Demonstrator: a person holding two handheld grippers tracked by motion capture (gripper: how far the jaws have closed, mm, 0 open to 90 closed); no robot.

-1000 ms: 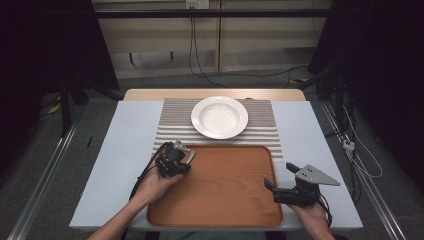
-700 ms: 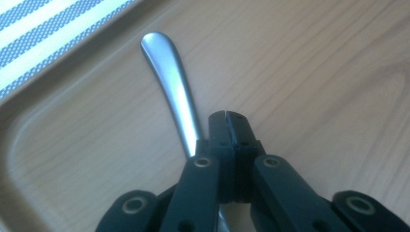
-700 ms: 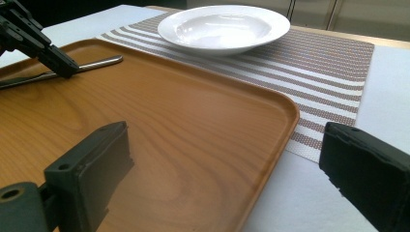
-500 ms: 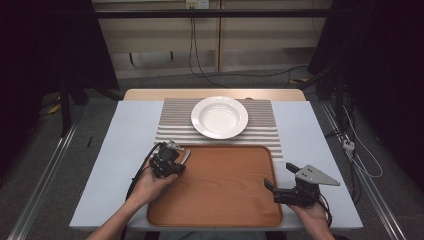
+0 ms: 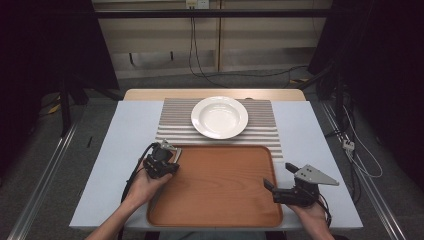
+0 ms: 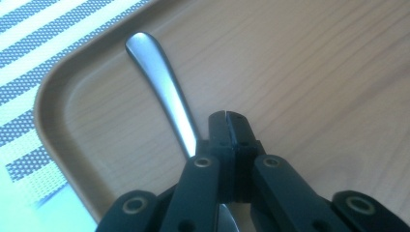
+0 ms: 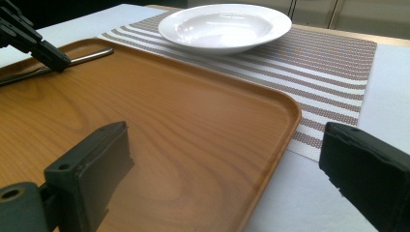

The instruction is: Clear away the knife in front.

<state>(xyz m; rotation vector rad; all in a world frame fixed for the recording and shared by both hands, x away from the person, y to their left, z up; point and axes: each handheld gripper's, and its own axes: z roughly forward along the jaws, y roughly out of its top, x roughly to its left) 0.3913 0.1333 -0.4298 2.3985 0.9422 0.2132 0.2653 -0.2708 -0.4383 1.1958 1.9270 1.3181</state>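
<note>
A metal utensil handle (image 6: 159,82) lies in the left far corner of the brown wooden tray (image 5: 220,200). In the left gripper view my left gripper (image 6: 227,116) hangs over that corner with its jaws pressed together; the handle runs beside and under its left finger, not between the pads. From above, the left gripper (image 5: 167,162) sits at the tray's left edge. My right gripper (image 5: 279,175) stands open at the tray's right near corner, and its jaws (image 7: 227,145) hold nothing.
A white deep plate (image 5: 219,116) rests on a striped placemat (image 5: 170,125) just beyond the tray. The tray's rim (image 7: 285,121) rises slightly above the pale tabletop (image 5: 125,145). Cables trail from both grippers toward the near edge.
My left gripper has drifted a little to the left, toward the tray's left edge. The right gripper has stayed where it was.
</note>
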